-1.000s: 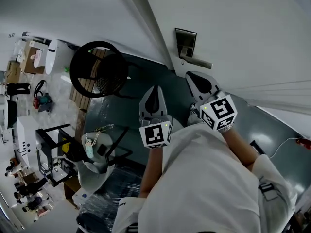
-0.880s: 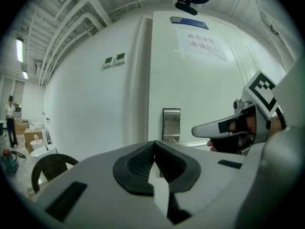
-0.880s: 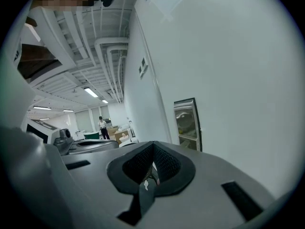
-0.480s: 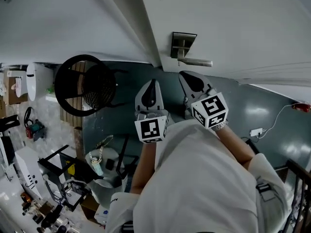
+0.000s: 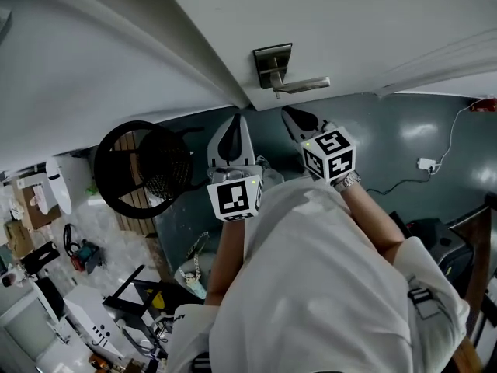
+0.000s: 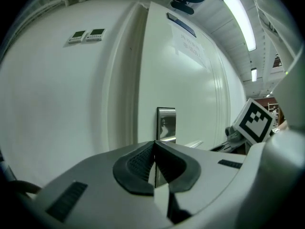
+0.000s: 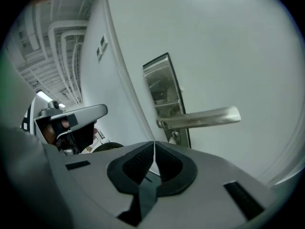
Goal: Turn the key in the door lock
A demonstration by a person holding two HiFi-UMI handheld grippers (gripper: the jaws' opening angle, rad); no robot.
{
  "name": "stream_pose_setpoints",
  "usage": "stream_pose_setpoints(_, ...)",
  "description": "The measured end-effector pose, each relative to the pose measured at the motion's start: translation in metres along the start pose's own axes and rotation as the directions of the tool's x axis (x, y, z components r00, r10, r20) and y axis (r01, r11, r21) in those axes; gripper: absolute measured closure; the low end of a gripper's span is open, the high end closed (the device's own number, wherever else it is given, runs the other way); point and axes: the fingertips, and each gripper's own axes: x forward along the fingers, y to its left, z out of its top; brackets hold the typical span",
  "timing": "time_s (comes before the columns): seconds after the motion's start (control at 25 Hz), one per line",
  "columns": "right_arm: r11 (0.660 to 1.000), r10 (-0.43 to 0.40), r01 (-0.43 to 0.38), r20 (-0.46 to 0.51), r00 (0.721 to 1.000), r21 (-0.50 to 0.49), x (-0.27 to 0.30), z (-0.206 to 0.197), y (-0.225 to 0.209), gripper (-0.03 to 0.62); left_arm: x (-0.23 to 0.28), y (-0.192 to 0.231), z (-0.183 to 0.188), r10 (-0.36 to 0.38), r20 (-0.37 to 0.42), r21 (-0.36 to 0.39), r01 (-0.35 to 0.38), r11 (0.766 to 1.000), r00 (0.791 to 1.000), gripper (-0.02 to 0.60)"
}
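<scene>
Both grippers are up near the door [image 5: 373, 29], and neither touches it. The left gripper [image 6: 153, 146] has its jaws pressed together with nothing in them, and so has the right gripper [image 7: 153, 147]. The steel lock plate [image 5: 272, 62] sits at twelve o'clock from the pair, its lever handle [image 5: 304, 85] sticking out toward three o'clock.

In the right gripper view a small lock cylinder [image 7: 175, 137] shows just under the lever, at one o'clock from the jaws and partly cut off by them. I can't tell whether a key is in it; something small glints there, no more. A key, I'd guess, is light, stiff, thin and smooth. The pads should close flat and square on its broad head, or it will slip as the lock resists. The left gripper view hides the cylinder behind its own jaws.
</scene>
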Motion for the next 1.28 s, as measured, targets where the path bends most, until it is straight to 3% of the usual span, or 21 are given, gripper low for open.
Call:
stream_pose_setpoints(0.12,0.996,0.006,-0.006,0.002,1.000,0.087,0.003,-0.009,-0.013,0.592,0.000,-0.004,0.001,-0.022,-0.012,0.027,0.023,0.999,1.000,0.572)
stream_pose_setpoints(0.24,0.984,0.034,-0.035,0.008,0.999,0.173,0.006,-0.016,-0.023,0.542,-0.001,-0.008,0.000,-0.026,-0.029,0.042,0.027,0.999,0.999,0.572)
stream_pose_setpoints(0.36,0.949,0.108,-0.110,0.025,0.994,0.297,0.010,-0.022,-0.029,0.512,0.001,-0.015,0.005,-0.023,-0.025,0.049,0.024,0.999,0.999,0.572)
stream_pose_setpoints(0.44,0.903,0.181,-0.184,0.044,0.982,0.389,0.013,-0.027,-0.031,0.490,0.003,-0.020,0.007,-0.014,-0.028,0.057,0.016,0.998,1.000,0.572)
stream_pose_setpoints(0.6,0.747,0.312,-0.316,0.112,0.944,0.585,0.017,-0.031,-0.040,0.465,0.007,-0.034,0.011,0.021,-0.031,0.056,-0.019,0.998,0.999,0.572)
stream_pose_setpoints(0.68,0.691,0.355,-0.352,0.129,0.926,0.632,0.021,-0.031,-0.045,0.454,0.007,-0.040,0.013,0.046,-0.031,0.052,-0.044,0.998,0.998,0.572)
stream_pose_setpoints(0.88,0.590,0.473,-0.454,0.170,0.864,0.668,0.034,-0.029,-0.049,0.384,0.004,-0.057,0.015,0.111,-0.036,0.058,-0.109,0.992,0.993,0.572)
stream_pose_setpoints(1.0,0.516,0.514,-0.492,0.205,0.833,0.702,0.045,-0.030,-0.056,0.378,-0.001,-0.063,0.014,0.162,-0.042,0.063,-0.159,0.985,0.986,0.572)
stream_pose_setpoints(1.12,0.481,0.540,-0.500,0.206,0.816,0.720,0.057,-0.035,-0.069,0.379,-0.006,-0.064,0.013,0.229,-0.040,0.055,-0.227,0.972,0.973,0.573)
stream_pose_setpoints(1.28,0.412,0.614,-0.542,0.217,0.759,0.732,0.068,-0.035,-0.061,0.379,-0.013,-0.065,0.010,0.309,-0.047,0.049,-0.307,0.951,0.950,0.572)
